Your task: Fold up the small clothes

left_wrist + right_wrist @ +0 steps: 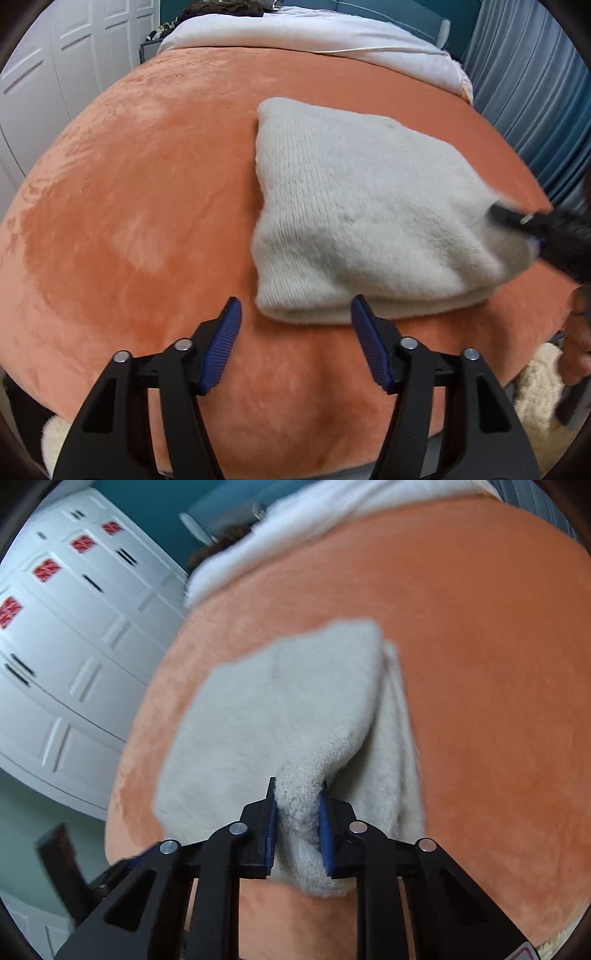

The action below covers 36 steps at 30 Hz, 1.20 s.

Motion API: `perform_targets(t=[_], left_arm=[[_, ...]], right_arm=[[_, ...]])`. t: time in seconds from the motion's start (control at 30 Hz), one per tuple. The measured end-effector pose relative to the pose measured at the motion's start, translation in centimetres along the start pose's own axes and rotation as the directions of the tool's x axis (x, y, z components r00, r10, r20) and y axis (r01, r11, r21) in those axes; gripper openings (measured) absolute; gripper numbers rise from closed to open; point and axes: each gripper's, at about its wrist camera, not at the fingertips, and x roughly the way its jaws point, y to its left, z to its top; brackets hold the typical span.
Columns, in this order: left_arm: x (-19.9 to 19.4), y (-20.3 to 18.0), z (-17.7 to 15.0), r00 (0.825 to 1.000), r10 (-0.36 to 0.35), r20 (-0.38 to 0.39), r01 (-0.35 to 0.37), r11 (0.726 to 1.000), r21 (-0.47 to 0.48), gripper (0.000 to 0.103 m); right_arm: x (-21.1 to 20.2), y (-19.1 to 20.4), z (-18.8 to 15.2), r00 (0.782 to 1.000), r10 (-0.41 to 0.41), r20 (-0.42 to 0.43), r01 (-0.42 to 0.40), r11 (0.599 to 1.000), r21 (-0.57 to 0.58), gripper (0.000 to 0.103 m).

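Observation:
A small cream knitted garment (pixel 362 214) lies folded on the orange plush bedspread (pixel 147 192). My left gripper (pixel 295 314) is open and empty, just in front of the garment's near left corner. My right gripper (pixel 298 797) is shut on a bunched edge of the garment (pixel 280 716) and lifts that side a little off the bedspread (pixel 480 664). In the left wrist view the right gripper (pixel 517 225) shows at the garment's right edge, blurred.
A white sheet (pixel 314 40) covers the far end of the bed. White closet doors (pixel 66 657) stand to the left and blue curtains (pixel 535 96) to the right. A fluffy cream rug (pixel 539 391) lies on the floor by the bed's near edge.

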Motion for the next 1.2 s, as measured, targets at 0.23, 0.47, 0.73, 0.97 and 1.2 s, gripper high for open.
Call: perform_targets(t=[0.23, 0.47, 0.73, 0.97, 1.2], left_arm=[[2.5, 1.4, -0.3, 0.996, 0.003, -0.089, -0.006, 0.999, -0.038, 0.049], [1.0, 1.0, -1.4, 0.997, 0.000, -0.083, -0.005, 0.998, -0.056, 0.048], [-1.5, -3.1, -2.7, 0.999, -0.002, -0.044, 0.003, 1.000, 0.018, 0.054], [-2.6, -5.8, -4.1, 0.999, 0.047, 0.002, -0.047, 0.998, 0.050, 0.073], [-2.6, -7.5, -6.3, 0.988, 0.141, 0.063, -0.145, 0.988, 0.053, 0.087]], right_arm=[[3.8, -2.7, -1.1, 0.963, -0.263, -0.067, 0.254, 0.960, -0.117, 0.017], [-0.6, -1.0, -1.1, 0.987, -0.160, 0.024, 0.161, 0.986, -0.043, 0.025], [0.7, -2.2, -3.1, 0.970, -0.239, -0.032, 0.237, 0.970, -0.056, 0.025], [-5.7, 1.8, -6.7, 0.951, -0.280, 0.131, 0.295, 0.949, -0.113, 0.057], [-4.9, 2.0, -12.2, 0.896, -0.398, 0.199, 0.431, 0.888, -0.163, 0.075]])
